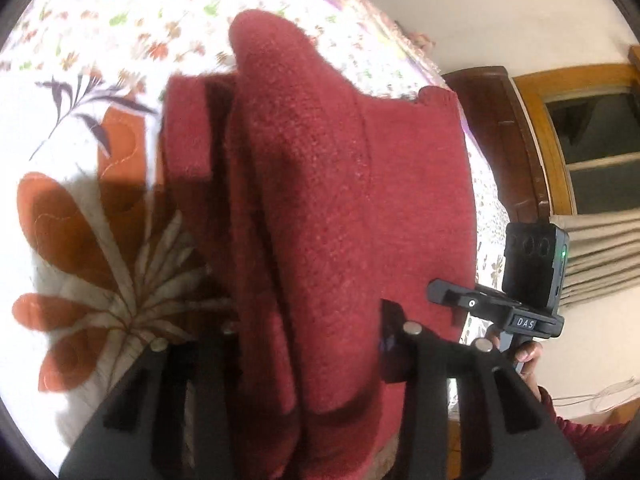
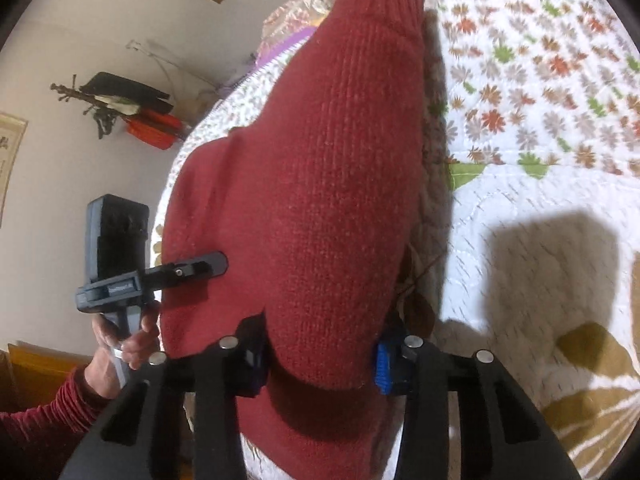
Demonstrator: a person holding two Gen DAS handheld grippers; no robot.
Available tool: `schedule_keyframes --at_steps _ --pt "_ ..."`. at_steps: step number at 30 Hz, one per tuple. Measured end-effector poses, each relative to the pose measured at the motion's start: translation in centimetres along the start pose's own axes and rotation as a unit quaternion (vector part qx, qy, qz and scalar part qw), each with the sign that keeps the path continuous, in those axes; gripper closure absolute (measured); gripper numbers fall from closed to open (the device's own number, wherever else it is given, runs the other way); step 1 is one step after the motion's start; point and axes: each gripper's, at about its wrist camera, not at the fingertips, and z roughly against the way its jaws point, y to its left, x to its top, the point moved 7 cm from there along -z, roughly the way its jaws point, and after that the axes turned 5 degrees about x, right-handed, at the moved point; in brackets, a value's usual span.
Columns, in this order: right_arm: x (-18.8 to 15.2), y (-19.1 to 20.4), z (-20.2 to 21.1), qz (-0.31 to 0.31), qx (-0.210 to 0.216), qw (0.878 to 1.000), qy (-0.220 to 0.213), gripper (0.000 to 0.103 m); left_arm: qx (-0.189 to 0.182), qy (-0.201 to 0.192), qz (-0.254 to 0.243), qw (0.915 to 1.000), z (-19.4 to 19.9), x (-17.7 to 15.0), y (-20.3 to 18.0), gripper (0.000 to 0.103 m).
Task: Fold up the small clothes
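Observation:
A dark red knitted sweater (image 1: pixel 340 184) lies partly on a flowered quilt, and one folded part of it rises towards the camera. My left gripper (image 1: pixel 308 344) is shut on that thick fold, which fills the gap between its fingers. In the right wrist view the sweater (image 2: pixel 320 160) runs away from me to its ribbed hem, and my right gripper (image 2: pixel 320 356) is shut on its near end, with the blue pads (image 2: pixel 382 364) pressed into the knit. Each view shows the other gripper at the sweater's edge: the right gripper (image 1: pixel 500 312) and the left gripper (image 2: pixel 168 272), each held by a hand.
The quilt (image 1: pixel 80 220) covers the bed (image 2: pixel 540 220) all around the sweater. A wooden headboard (image 1: pixel 500 128), a window frame (image 1: pixel 580 120) and a curtain (image 1: pixel 600 256) stand beyond the bed's edge. Things hang on the wall (image 2: pixel 132 112). A red sleeve (image 2: pixel 40 420) reaches in.

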Motion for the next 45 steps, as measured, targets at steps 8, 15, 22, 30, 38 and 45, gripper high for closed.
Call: schedule_keyframes --at_steps 8,15,22,30,38,45 --pt "-1.4 0.1 6.5 0.007 0.011 1.000 -0.021 0.065 -0.029 -0.007 -0.015 0.9994 -0.3 -0.3 -5.5 0.069" --pt "-3.7 -2.6 15.2 0.003 0.008 0.999 -0.036 0.064 -0.039 -0.007 -0.056 0.9976 -2.5 -2.4 -14.2 0.069" --pt "-6.3 -10.5 19.2 -0.031 -0.031 0.999 -0.026 0.063 -0.021 0.019 -0.039 0.9988 -9.6 -5.2 -17.0 0.068" --pt "-8.3 -16.4 17.6 -0.080 -0.005 0.996 -0.035 0.048 0.023 0.011 -0.021 0.9994 -14.5 -6.9 -14.1 0.041" --pt "-12.3 -15.0 20.1 -0.063 -0.007 0.998 -0.019 0.031 0.076 -0.020 -0.072 0.9943 -10.5 -8.8 -17.2 0.030" --pt "-15.7 -16.0 17.7 -0.090 0.007 0.996 0.013 0.043 0.133 -0.011 -0.083 0.9875 -11.2 -13.2 -16.5 0.029"
